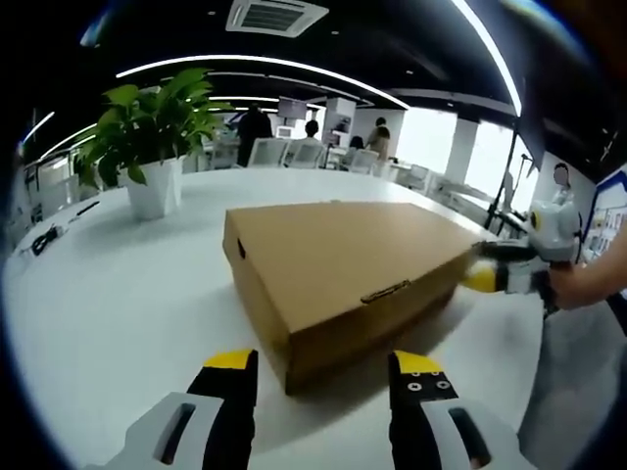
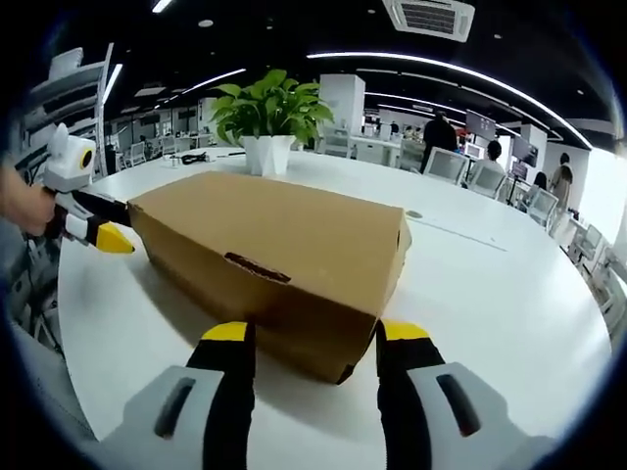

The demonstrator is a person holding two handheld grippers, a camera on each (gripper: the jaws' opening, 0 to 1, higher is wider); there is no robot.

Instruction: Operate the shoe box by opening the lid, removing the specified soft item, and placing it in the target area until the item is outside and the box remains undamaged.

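Open-plan office space stretches beyond the round white table (image 1: 108,304) we work at. Ahead of both grippers lies the closed brown cardboard shoe box (image 1: 343,269), lid still down, its near corners between each pair of jaws. Farther off stands a leafy green plant in a white pot (image 1: 152,147). We judge the lid-opening step has barely begun; next we need a jaw under the lid's front edge, lifting gently so the card does not tear. Our left gripper (image 1: 323,372) points level, jaws spread and empty; our right gripper (image 2: 313,343) likewise, opposite.
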